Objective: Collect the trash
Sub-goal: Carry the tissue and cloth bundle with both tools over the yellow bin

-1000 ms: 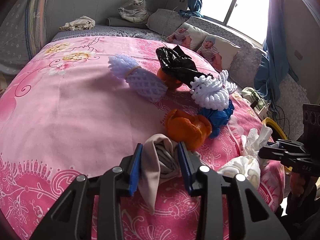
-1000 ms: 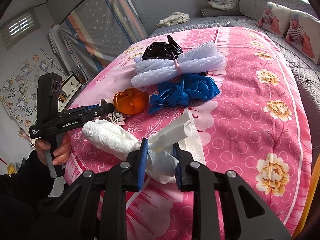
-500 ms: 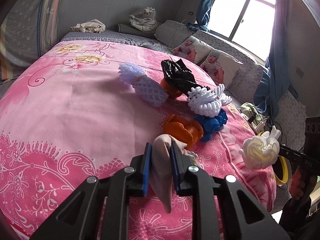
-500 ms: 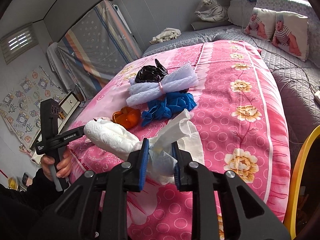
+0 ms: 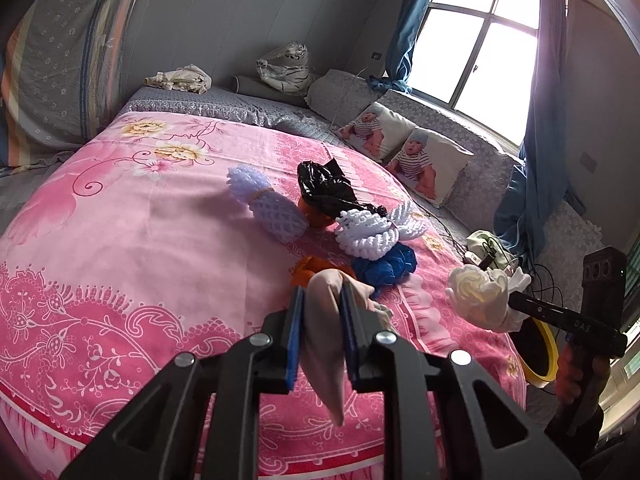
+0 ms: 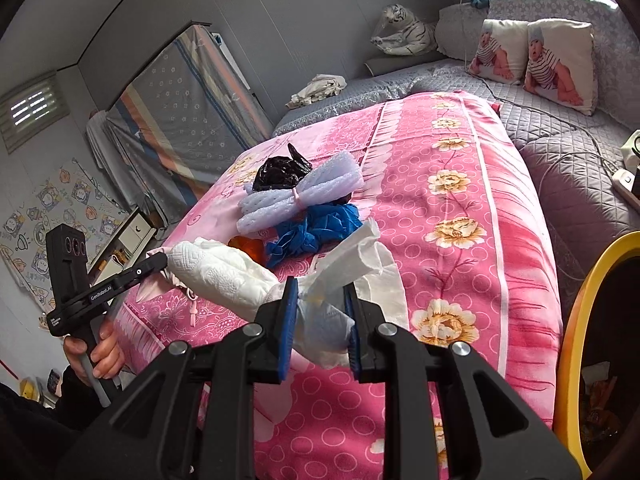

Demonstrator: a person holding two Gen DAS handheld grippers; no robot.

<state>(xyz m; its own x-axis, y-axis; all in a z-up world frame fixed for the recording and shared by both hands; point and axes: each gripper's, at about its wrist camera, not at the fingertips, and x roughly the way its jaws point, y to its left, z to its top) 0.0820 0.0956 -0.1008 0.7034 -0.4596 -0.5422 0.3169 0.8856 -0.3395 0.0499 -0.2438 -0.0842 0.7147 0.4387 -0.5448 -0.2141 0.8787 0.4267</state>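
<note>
My left gripper (image 5: 322, 300) is shut on a beige crumpled cloth scrap (image 5: 326, 360), which hangs clear of the pink bedspread (image 5: 140, 240). My right gripper (image 6: 319, 300) is shut on a wad of white tissue paper (image 6: 224, 272), also held above the bed; the left wrist view shows that tissue (image 5: 480, 292) at the right. Left on the bed lie a lilac foam net (image 5: 276, 212), a black plastic bag (image 5: 324, 188), a white foam net (image 5: 372, 232), a blue crumpled bag (image 5: 384, 266) and orange peel (image 5: 304, 272), partly hidden by the cloth.
A yellow-rimmed bin (image 6: 576, 320) stands on the floor by the bed's right side, with some scraps inside. Grey quilted bedding, baby-print pillows (image 6: 532, 60) and a cable lie beyond. A hand (image 6: 104, 352) grips the left tool at the bed's near left corner.
The left jaws closed tight on the beige cloth. Both grippers rose and drew back from the trash pile, and the cloth and the tissue came up off the bedspread.
</note>
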